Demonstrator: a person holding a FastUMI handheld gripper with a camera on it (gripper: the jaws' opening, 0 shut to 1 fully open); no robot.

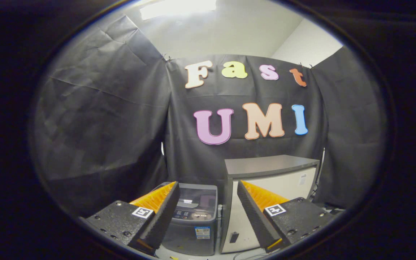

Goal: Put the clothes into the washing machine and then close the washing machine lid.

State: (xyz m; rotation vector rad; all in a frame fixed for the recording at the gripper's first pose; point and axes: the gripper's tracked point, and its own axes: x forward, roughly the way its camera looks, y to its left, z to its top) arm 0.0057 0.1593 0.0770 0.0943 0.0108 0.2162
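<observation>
A small grey top-loading washing machine [193, 220] stands on the floor beyond my fingers, partly hidden by the left finger. Its dark glossy lid [198, 198] lies flat and shut on top, with a control strip at its front edge. My gripper [207, 189] is open, its two fingers spread wide with nothing between them, held well back from the machine. The left finger [157, 216] overlaps the machine's left side; the right finger [256, 213] overlaps the cabinet beside it.
A white cabinet with a grey top [271, 166], like a small fridge, stands right beside the washing machine. Black cloth walls [103, 126] close the booth behind and at both sides. Cables lie on the floor by the cabinet's right side.
</observation>
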